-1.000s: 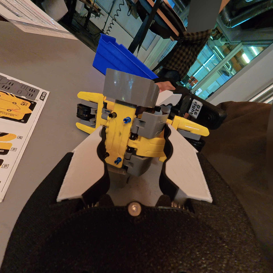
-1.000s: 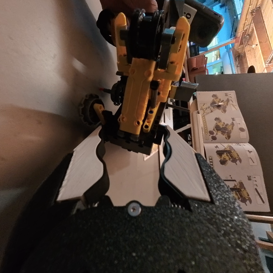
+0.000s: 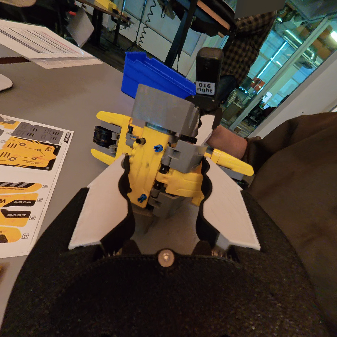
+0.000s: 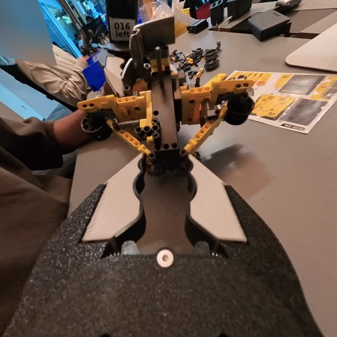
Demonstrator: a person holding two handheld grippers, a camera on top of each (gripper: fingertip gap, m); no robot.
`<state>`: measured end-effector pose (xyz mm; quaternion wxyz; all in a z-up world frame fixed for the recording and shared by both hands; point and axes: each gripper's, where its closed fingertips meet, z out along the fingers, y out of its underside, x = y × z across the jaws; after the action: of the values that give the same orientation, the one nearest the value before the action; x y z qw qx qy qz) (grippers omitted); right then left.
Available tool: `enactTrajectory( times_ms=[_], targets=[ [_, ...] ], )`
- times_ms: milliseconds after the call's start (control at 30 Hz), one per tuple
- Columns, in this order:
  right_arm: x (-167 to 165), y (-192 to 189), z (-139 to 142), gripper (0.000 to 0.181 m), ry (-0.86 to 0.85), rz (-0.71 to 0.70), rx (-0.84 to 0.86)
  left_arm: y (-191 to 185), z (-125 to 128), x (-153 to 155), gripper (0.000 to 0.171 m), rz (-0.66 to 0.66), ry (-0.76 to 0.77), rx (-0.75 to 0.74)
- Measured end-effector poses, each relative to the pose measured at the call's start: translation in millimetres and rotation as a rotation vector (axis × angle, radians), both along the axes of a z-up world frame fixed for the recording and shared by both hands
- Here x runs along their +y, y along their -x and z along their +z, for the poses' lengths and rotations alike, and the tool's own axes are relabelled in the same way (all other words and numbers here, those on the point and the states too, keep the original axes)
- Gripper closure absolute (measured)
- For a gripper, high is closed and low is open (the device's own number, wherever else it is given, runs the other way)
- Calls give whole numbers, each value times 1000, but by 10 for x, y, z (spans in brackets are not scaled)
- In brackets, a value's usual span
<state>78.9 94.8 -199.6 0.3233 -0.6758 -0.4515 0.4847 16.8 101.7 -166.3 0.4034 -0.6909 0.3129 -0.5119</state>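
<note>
Since a second ago the right gripper (image 4: 166, 156) swung round to level, and it's clamped on the black underside of the yellow brick vehicle (image 3: 162, 164), held above the grey table (image 3: 73, 98). Left gripper (image 3: 164, 160) pinches the yellow-grey body; sticker sheet (image 3: 27, 164) lies alongside, blue bin (image 3: 145, 76) behind.

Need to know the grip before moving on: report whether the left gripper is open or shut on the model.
Shut on it: the left gripper has both fingers pressed against the yellow and grey brick model.
</note>
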Motion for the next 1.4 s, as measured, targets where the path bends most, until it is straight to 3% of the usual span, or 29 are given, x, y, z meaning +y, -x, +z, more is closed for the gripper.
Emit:
enactTrajectory(
  times_ms=[100,233,467,700,900,967,1100,1167,1300,1400],
  targets=[
    [-50,16,-60,139,-116,-8,-59,-35,38,-34,92,-24,-78,71],
    [-30,-2,-163,139,-318,-47,-189,-135,53,-70,92,-75,-230,284],
    [0,-63,-384,149,-671,-94,-392,-387,55,-85,92,-188,-363,580],
    [-186,-101,-573,140,-554,-11,-445,-621,-7,-165,90,-308,-435,760],
    [-347,-123,-571,135,-492,49,-414,-694,115,-326,83,-278,-395,639],
    [-417,-130,-553,128,-435,67,-387,-670,237,-365,79,-206,-360,533],
    [-445,-156,-464,128,-365,51,-321,-508,638,-494,77,16,-283,224],
    [-452,-156,-433,128,-336,48,-296,-425,718,-627,75,110,-252,114],
    [-455,-96,-432,127,-296,46,-290,-311,354,-686,62,326,-254,226],
    [-447,-35,-467,126,-313,32,-318,-258,111,-649,62,394,-237,291]
  ],
)
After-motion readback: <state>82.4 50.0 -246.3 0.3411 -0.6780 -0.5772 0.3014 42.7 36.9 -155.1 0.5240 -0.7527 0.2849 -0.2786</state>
